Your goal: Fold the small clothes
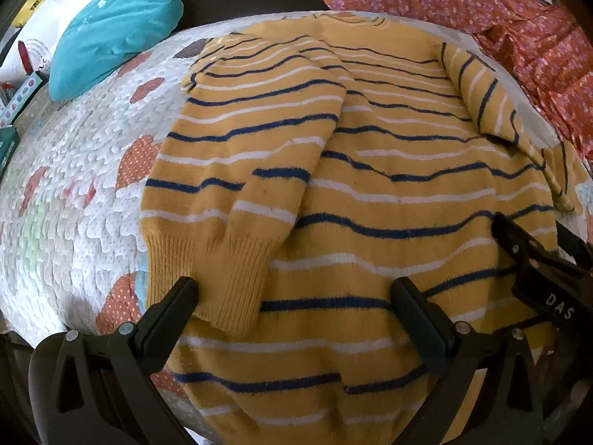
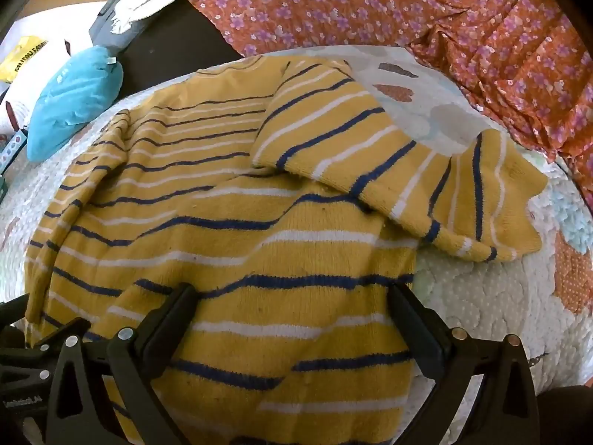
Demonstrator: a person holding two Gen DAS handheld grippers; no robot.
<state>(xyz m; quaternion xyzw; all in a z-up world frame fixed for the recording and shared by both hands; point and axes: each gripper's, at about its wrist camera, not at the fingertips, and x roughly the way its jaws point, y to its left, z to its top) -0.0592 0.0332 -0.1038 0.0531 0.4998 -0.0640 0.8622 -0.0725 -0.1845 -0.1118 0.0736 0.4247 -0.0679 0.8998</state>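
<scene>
A small yellow sweater (image 1: 370, 193) with blue and white stripes lies spread on a white quilted mat (image 1: 74, 193). Its left sleeve (image 1: 252, 170) is folded in over the body, with the ribbed cuff near my left gripper. Its right sleeve (image 2: 407, 170) lies bent out to the right, partly on the mat (image 2: 481, 296). My left gripper (image 1: 294, 293) is open and empty, low over the sweater's hem. My right gripper (image 2: 292, 296) is open and empty over the hem's right part (image 2: 296, 333). The right gripper also shows in the left wrist view (image 1: 533, 256).
A turquoise pillow (image 1: 111, 33) lies at the far left, also in the right wrist view (image 2: 70, 100). An orange floral cloth (image 2: 426, 18) covers the far right, also in the left wrist view (image 1: 481, 3). White bags (image 1: 48, 18) and small boxes (image 1: 18, 100) sit at the left edge.
</scene>
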